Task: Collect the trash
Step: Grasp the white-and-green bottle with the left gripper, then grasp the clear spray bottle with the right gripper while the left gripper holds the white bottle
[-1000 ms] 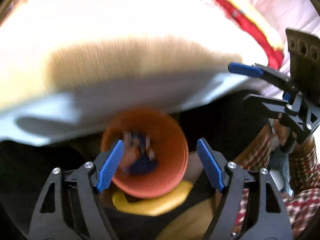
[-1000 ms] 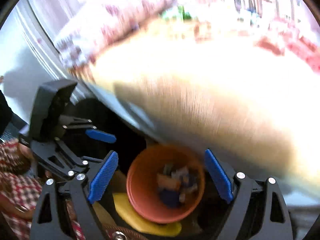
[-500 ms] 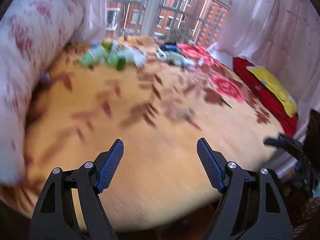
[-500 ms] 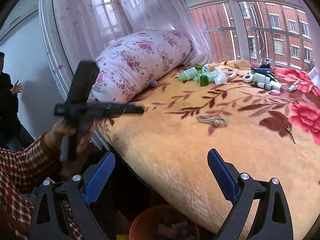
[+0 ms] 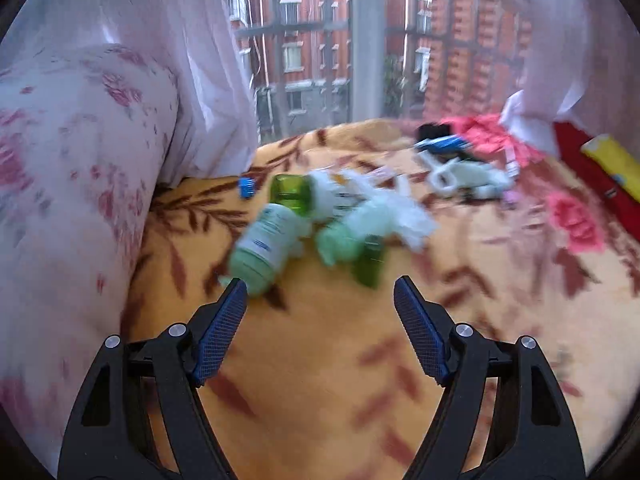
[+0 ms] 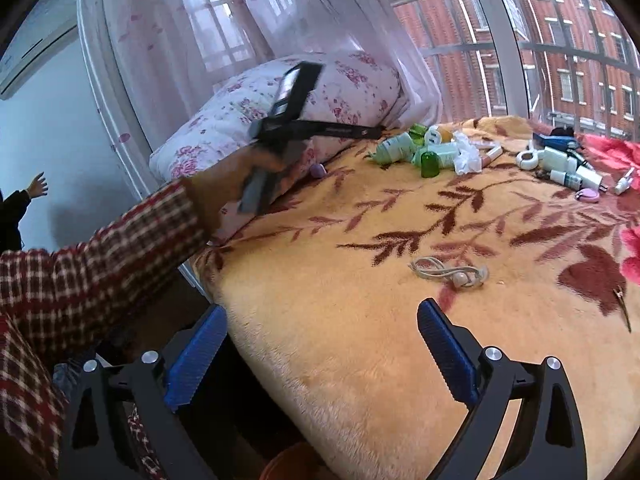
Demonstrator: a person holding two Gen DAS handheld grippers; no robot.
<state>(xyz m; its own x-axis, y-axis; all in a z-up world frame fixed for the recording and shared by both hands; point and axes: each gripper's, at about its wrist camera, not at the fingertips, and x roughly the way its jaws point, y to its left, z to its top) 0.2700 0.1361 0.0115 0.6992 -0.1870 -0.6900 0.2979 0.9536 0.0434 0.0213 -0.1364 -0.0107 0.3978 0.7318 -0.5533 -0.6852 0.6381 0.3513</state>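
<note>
My left gripper (image 5: pixel 318 312) stands wide with nothing between its blue pads, hanging over the yellow flowered blanket (image 5: pixel 320 380). My right gripper (image 6: pixel 320 344) is wide and empty too, at the blanket's near edge, and an orange bin rim (image 6: pixel 292 464) shows just below that edge. Beyond it a coiled white cord (image 6: pixel 448 272) lies alone on the blanket. My left hand (image 6: pixel 236 180) in a checked sleeve (image 6: pixel 100 264) reaches along the floral pillow (image 6: pixel 280 108) at the left edge. The trash sits toward the far edge by the window: a pile of green bottles (image 5: pixel 272 240) and crumpled white plastic (image 5: pixel 392 212), blurred in the left view, with white tubes and containers (image 6: pixel 560 164) further right.
</note>
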